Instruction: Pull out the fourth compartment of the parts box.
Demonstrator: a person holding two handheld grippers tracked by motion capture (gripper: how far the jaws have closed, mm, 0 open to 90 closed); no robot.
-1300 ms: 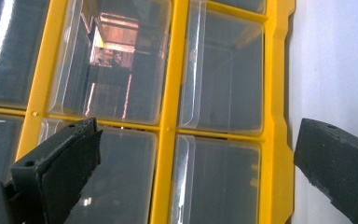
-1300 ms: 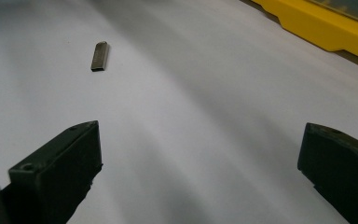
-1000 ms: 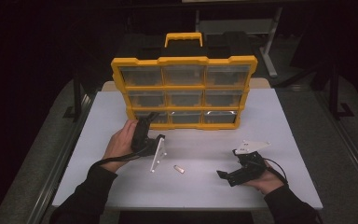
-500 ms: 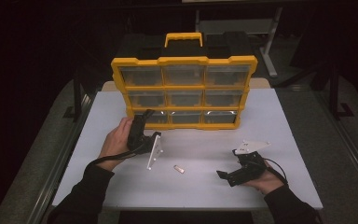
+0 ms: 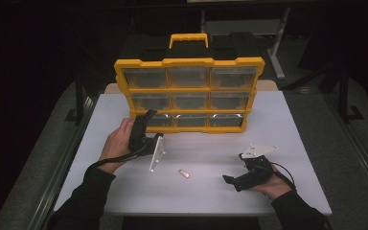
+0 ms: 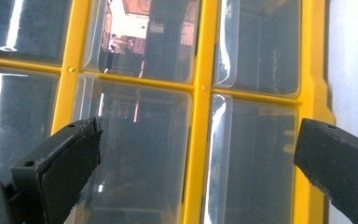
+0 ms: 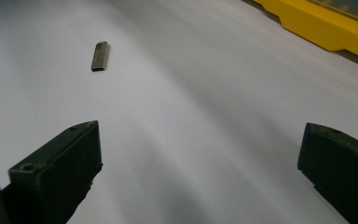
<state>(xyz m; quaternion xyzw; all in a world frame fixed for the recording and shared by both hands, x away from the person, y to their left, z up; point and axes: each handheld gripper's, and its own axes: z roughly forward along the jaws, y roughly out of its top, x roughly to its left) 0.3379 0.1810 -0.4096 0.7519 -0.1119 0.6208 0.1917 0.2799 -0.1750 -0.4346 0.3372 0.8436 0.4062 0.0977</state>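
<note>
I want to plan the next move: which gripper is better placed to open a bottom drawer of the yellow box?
Left. The left gripper is open, right at the bottom drawer of the yellow box. The right gripper is open, low over the table.

Glossy yellow plastic organizer (image 5: pixel 189 94), seemingly metal clip (image 7: pixel 99 55).

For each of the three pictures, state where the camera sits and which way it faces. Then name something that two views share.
High view: above the person's side, looking forward and down on the table; both forearms, left gripper and right gripper show.
Left gripper view: on the left gripper, facing the organizer's clear drawers; open jaws show.
Right gripper view: on the right gripper, low over the table; open jaws show.
Shared: the yellow organizer and small metal piece appear in the high and right gripper views.
</note>
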